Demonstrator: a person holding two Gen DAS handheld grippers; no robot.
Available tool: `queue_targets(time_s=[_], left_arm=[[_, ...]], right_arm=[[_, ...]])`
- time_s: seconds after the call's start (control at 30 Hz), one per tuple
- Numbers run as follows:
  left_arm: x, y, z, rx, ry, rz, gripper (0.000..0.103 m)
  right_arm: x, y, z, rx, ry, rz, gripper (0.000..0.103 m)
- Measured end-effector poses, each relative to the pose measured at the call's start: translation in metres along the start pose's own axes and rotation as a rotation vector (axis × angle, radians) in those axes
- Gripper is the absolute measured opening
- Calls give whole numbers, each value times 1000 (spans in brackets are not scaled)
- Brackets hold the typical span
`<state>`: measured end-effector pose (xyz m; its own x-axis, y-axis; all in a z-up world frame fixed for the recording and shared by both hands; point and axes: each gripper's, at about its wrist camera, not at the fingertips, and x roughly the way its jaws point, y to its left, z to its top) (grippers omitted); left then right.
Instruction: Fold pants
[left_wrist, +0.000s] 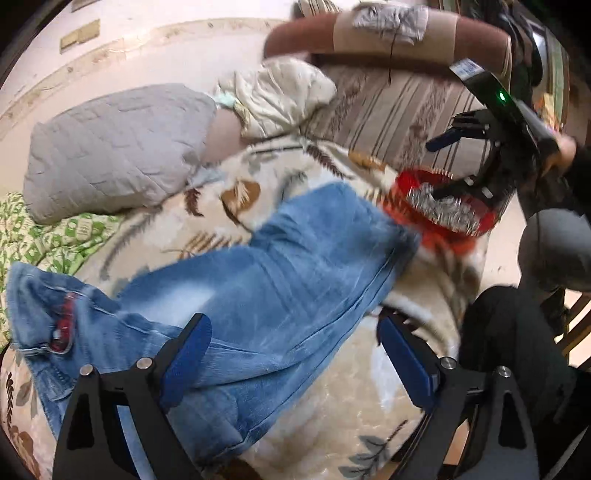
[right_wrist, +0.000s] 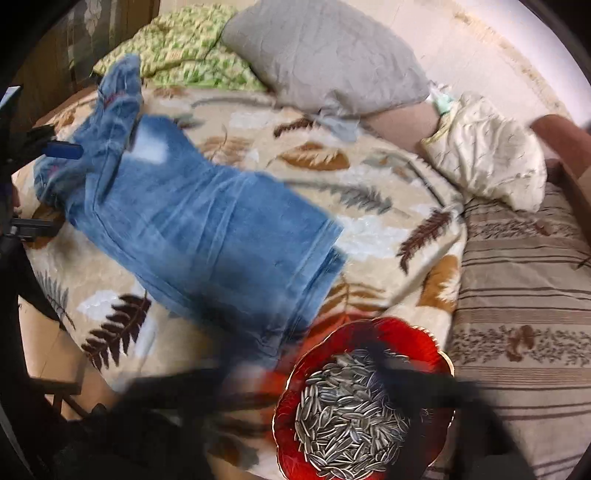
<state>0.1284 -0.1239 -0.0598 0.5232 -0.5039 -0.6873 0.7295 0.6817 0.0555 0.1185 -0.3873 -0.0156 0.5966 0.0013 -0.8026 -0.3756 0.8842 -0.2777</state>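
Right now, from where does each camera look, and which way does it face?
Left wrist: sits on the left claw, facing down at the jeans; both its fingers show, open, and the right claw top right.
Right wrist: sits on the right claw, facing down over the red bowl of seeds; its fingers are blurred; the left claw shows at the left edge.
Shared: jeans, bowl, grey pillow, leaf blanket.

- The faded blue denim pants (left_wrist: 280, 280) bore pale washed patches and a red patch near one end.
- The plush cream blanket (right_wrist: 369, 229) carried brown, tan and grey leaf prints.
- The glossy red bowl (right_wrist: 424, 339) held grey-and-white striped seeds (right_wrist: 347, 413).
- The quilted pillow (left_wrist: 110, 144) was plain grey.
- The crumpled cover (right_wrist: 177, 55) was green-and-white patterned.
- The sofa upholstery (right_wrist: 524, 295) was beige with brown stripes.
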Motion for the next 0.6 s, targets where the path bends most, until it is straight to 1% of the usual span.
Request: queue_targets(time_s=[0.07, 0.13, 0.23, 0.3, 0.37, 0.47, 0.5, 0.53, 0.6], left_arm=[[-14, 4, 1, -19, -25, 16, 93], [-25, 13, 2, -45, -32, 32, 93], [-48, 37, -1, -115, -43, 62, 93], [-67, 62, -7, -164, -40, 100, 93], [-85, 90, -16, -181, -36, 150, 93], [-105, 137, -25, -178, 9, 176, 95], [-108, 155, -28, -189, 27, 185, 95], [-110, 169, -28, -206, 28, 193, 95], [-106, 203, -27, -264, 37, 187, 95]], right_arm=[[-16, 4, 6, -1, -55, 13, 98], [-30, 10, 13, 10, -107, 23, 98], [-46, 27, 31, 27, -194, 87, 98], [-47, 46, 42, 36, -253, 155, 98], [-44, 66, 55, 29, -295, 233, 98], [-29, 96, 73, 21, -329, 309, 98], [-20, 107, 83, 37, -335, 345, 98], [-15, 117, 89, 46, -336, 371, 98], [0, 137, 104, 62, -335, 420, 98]])
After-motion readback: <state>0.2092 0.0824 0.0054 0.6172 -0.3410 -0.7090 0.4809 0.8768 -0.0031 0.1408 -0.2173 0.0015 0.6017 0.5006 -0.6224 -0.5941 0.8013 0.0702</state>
